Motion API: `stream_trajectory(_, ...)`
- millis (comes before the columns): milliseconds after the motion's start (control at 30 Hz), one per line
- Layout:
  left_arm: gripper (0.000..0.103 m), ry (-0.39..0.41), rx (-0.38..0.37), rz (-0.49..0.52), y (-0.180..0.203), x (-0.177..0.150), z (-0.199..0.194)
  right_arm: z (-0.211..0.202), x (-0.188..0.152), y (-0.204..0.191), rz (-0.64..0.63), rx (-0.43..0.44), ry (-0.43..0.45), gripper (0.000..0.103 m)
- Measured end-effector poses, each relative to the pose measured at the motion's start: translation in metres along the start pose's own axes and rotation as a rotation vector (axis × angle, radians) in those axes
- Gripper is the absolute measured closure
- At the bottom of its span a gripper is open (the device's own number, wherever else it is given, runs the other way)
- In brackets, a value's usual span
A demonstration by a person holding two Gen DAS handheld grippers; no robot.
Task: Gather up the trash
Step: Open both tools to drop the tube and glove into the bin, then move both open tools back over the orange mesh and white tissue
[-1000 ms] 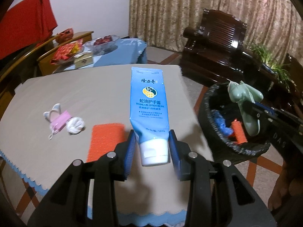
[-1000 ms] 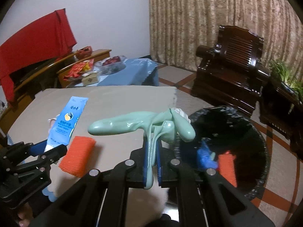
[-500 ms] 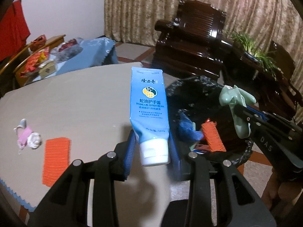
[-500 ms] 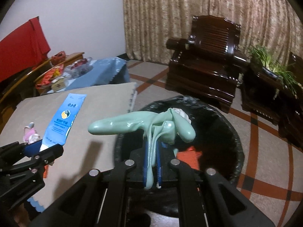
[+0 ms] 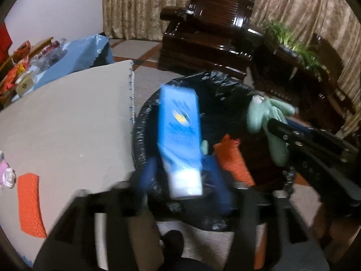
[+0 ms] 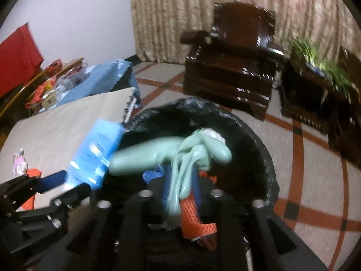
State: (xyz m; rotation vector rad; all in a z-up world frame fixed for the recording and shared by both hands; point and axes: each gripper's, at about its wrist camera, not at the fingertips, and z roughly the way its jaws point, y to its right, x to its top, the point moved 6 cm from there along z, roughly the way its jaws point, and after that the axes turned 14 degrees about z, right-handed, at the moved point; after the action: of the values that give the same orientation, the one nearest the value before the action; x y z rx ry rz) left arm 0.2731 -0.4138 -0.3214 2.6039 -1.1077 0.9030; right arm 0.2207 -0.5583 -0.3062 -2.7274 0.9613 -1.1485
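Observation:
A black-lined trash bin (image 5: 203,76) stands just right of the beige-clothed table (image 5: 67,124). My left gripper (image 5: 181,178) hangs over the bin's near side, its jaws opening. The blue hand-cream tube (image 5: 180,135) stands blurred between the fingers, a gap showing on each side. My right gripper (image 6: 181,180) is over the bin (image 6: 259,140) too, jaws opening, and the pale green rubber glove (image 6: 198,151) hangs loose between the pads. An orange mesh piece (image 5: 232,158) lies inside the bin. Another orange mesh piece (image 5: 29,205) and a pink-and-white scrap (image 5: 5,174) remain on the table.
A dark wooden armchair (image 5: 214,22) and a dark stand with a green plant (image 5: 291,43) are beyond the bin. A blue-clothed side table (image 5: 74,54) with packets is behind the beige table. Tiled floor (image 6: 304,158) lies right of the bin.
Both grippers swung right from over the table to above the bin and dipped lower. Their jaws have widened, so the tube and the glove are no longer pinched.

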Motion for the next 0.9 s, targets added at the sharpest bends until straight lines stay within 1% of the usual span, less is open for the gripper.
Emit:
stream_trajectory(33, 0.036, -0.003, 0.002, 0.002, -0.001, -0.002, 0.002, -0.001, -0.002, 0.005, 0.016, -0.011, 0.008, 0.062)
stream_trajectory(67, 0.036, -0.01, -0.001, 0.001, -0.004, -0.005, 0.003, -0.003, -0.005, 0.008, 0.024, -0.019, 0.014, 0.061)
stream_trajectory(200, 0.036, -0.035, 0.037, -0.004, -0.026, -0.026, -0.001, -0.01, -0.02, 0.011, 0.062, -0.016, -0.001, 0.061)
stream_trajectory(300, 0.036, -0.033, 0.085, -0.028, -0.059, -0.046, -0.022, -0.02, -0.035, -0.005, 0.06, 0.01, -0.02, 0.061)
stream_trajectory(367, 0.035, -0.033, 0.112, -0.051, -0.08, -0.056, -0.035, -0.027, -0.042, -0.021, 0.036, 0.03, -0.022, 0.061)
stream_trajectory(400, 0.034, -0.032, 0.137, -0.068, -0.098, -0.067, -0.045, -0.034, -0.048, -0.036, 0.012, 0.043, -0.017, 0.061)
stream_trajectory(467, 0.033, -0.032, 0.172, -0.086, -0.118, -0.08, -0.057, -0.041, -0.054, -0.058, -0.011, 0.056, -0.008, 0.061)
stream_trajectory(633, 0.03, -0.021, 0.258, -0.139, -0.178, -0.119, -0.095, -0.046, -0.075, -0.108, -0.041, 0.088, -0.032, 0.061)
stream_trajectory(767, 0.03, -0.01, 0.301, -0.186, -0.217, -0.144, -0.122, -0.053, -0.092, -0.154, -0.074, 0.127, -0.039, 0.061)
stream_trajectory(900, 0.028, 0.008, 0.333, -0.216, -0.248, -0.163, -0.144, -0.052, -0.105, -0.198, -0.115, 0.159, -0.044, 0.061)
